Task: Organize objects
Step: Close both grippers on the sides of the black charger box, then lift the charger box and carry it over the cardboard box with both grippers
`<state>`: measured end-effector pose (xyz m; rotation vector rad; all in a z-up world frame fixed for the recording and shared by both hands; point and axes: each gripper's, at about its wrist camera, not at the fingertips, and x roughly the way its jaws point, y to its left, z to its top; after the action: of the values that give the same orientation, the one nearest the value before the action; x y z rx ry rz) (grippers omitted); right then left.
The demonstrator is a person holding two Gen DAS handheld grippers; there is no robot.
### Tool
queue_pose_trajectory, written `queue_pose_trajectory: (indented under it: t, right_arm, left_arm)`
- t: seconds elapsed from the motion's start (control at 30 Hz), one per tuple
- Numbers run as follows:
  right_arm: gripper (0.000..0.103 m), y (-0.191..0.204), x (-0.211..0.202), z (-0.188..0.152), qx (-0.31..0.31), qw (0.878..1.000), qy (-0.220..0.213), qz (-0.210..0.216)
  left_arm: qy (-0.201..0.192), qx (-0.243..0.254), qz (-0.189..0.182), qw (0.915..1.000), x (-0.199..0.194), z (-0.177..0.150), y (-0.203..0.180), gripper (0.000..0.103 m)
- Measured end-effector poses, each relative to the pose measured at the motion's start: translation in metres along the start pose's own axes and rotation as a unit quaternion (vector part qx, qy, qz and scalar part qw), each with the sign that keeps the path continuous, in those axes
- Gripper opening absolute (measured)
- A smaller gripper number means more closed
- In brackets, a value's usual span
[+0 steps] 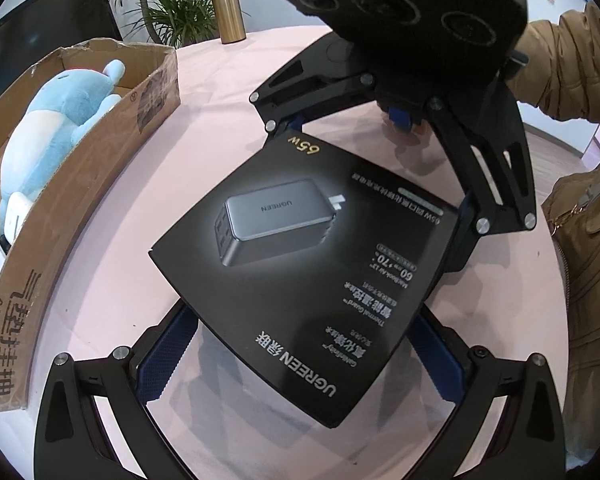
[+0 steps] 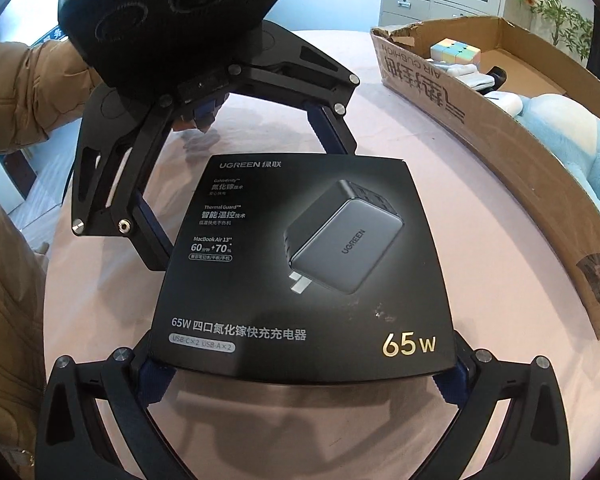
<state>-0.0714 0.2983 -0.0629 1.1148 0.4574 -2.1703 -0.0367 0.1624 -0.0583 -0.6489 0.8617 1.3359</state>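
A black UGREEN 65W charger box (image 1: 300, 276) is held above the pink table between both grippers; it also shows in the right wrist view (image 2: 304, 272). My left gripper (image 1: 300, 344) has its blue-padded fingers against the box's near end. My right gripper (image 2: 304, 364) is shut on the box's opposite end. Each gripper shows in the other's view: the right one (image 1: 364, 168) at the top, the left one (image 2: 236, 196) at the upper left. The box's underside is hidden.
An open cardboard box (image 1: 100, 148) stands on the left, also seen in the right wrist view (image 2: 500, 128), holding a blue plush toy (image 1: 56, 120), a pastel cube (image 2: 456, 52) and small white items. A gold flask (image 1: 226, 2) and a plant stand at the table's far edge.
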Motion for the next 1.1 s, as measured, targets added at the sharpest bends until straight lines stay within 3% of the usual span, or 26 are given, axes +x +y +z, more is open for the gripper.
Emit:
queue_pose_trajectory:
  t: [0.4,0.57,0.83,1.1]
  right_arm:
    - [0.103,0.002,-0.003,-0.002,0.001,1.0,-0.003,-0.013]
    - [0.103,0.004,-0.012,-0.007,-0.003,0.999,-0.024,-0.031]
    - [0.103,0.0,-0.016,-0.008,-0.012,0.999,-0.028,-0.029]
    - [0.103,-0.002,-0.017,-0.009,-0.018,0.999,-0.027,-0.023]
  left_arm:
    - [-0.005,0.001,0.003,1.0,0.0,0.0,0.0,0.102]
    - [-0.031,-0.001,-0.01,0.9995,-0.009,0.0,0.004,0.102]
    - [-0.026,0.0,-0.034,0.9991,-0.008,0.005,0.012,0.083]
    - [-0.039,-0.003,-0.049,0.998,0.0,0.005,0.018,0.082]
